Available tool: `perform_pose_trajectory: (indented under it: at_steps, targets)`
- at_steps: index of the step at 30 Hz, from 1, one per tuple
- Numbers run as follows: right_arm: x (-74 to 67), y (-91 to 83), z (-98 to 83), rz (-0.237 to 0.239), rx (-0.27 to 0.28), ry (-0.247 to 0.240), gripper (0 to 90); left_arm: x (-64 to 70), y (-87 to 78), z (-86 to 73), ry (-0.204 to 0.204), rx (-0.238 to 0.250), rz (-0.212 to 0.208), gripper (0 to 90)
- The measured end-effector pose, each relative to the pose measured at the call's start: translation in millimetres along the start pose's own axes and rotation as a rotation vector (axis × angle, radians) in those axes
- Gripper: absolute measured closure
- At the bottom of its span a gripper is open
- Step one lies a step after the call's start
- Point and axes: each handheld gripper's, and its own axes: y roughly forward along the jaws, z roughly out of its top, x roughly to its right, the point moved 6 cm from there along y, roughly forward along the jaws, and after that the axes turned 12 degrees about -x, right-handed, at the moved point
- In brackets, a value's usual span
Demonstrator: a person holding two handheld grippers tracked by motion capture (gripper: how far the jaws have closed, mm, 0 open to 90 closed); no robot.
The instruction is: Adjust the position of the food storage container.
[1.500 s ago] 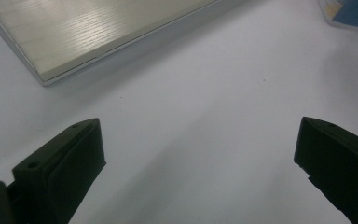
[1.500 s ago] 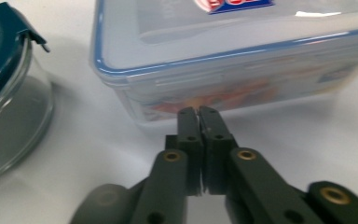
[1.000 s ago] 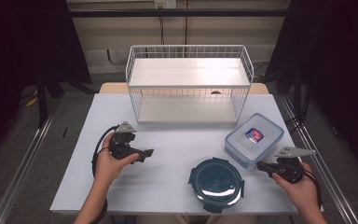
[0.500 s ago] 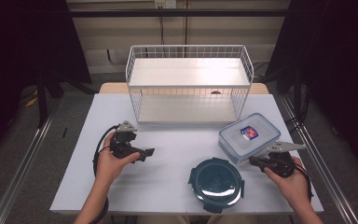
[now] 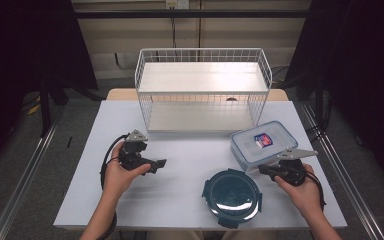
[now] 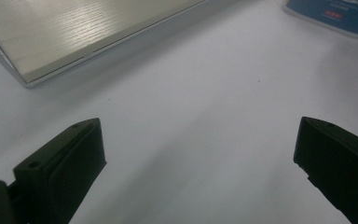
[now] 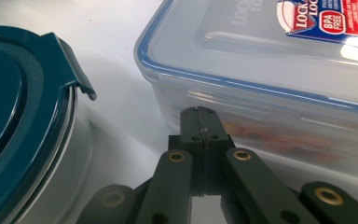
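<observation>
My left gripper [image 5: 156,163] sits over bare table [image 5: 180,150] on the left side, jaws spread wide with nothing between them; in the left gripper view I see only white tabletop between the two black jaws, with the wooden base of the wire rack [image 6: 74,32] running across the top left. My left hand [image 5: 117,172] holds it low over the surface (whether it touches the table I can't tell).

My right gripper [image 5: 261,168] is closed, jaws pressed flat together, gripping nothing. In the right gripper view the jaw tips [image 7: 200,122] point straight at the near side wall of the rectangular container [image 7: 270,60], very close to it; contact or a small gap, I can't tell. My right hand [image 5: 300,192] is at the front right of the table.

The rectangular container [image 5: 263,143] is clear plastic with a blue-rimmed lid and a red-and-blue label on top. It stands on the right of the table, just in front of the wire rack's right end, lid on.

The round container [image 5: 232,194] has a dark teal lid with latch tabs and sits front centre, near the table's front edge, just left of my right gripper. In the right gripper view its lid [image 7: 23,121] shows at the left edge, one tab sticking up, with a strip of table between it and the rectangular box.

The white wire rack [image 5: 202,87] stands at the back centre, both shelves bare.
</observation>
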Motion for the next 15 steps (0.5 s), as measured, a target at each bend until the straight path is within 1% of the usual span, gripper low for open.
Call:
perform_pose_trajectory:
  at_steps: [1,2,5,6,7,8,9,11,12,13,15]
  targets:
    - [0.1,2.1,2.1,-0.010,-0.004,-0.014,90.0,-0.8,0.5,-1.2,0.002,-0.009,-0.003,1.6]
    - [-0.1,2.8,3.0,-0.010,-0.007,-0.011,90.0,-1.2,0.7,-1.5,0.005,-0.009,-0.001,1.6]
    - [0.9,4.5,5.3,-0.008,-0.001,-0.012,90.0,-1.0,0.6,-1.8,-0.004,-0.005,-0.002,1.6]
    - [2.1,6.3,7.4,-0.009,0.003,-0.019,90.0,-1.2,-0.1,-1.6,-0.003,-0.002,0.005,1.6]
    - [2.1,6.3,7.4,-0.009,0.003,-0.019,90.0,-1.2,-0.1,-1.6,-0.003,-0.002,0.005,1.6]
    - [1.6,8.4,8.9,-0.005,0.007,-0.005,90.0,-1.2,-0.4,-1.8,-0.003,-0.004,0.006,1.6]
    - [2.0,9.1,9.4,-0.001,0.008,-0.011,90.0,-0.8,-0.6,-2.0,-0.001,-0.005,0.007,1.6]
    - [2.2,9.7,9.6,0.007,0.014,-0.004,90.0,-0.1,-0.1,-2.2,-0.005,-0.004,0.003,1.6]
    - [2.5,9.7,9.4,0.005,0.012,-0.003,90.0,-0.6,-0.2,-2.8,-0.002,-0.009,0.004,1.6]
    - [3.0,9.7,9.4,0.003,0.014,-0.003,90.0,-0.3,0.4,-2.9,-0.009,-0.004,0.004,1.6]
    - [3.5,9.9,9.4,0.008,0.013,-0.004,90.0,-0.3,0.3,-3.2,-0.009,-0.004,0.005,1.6]
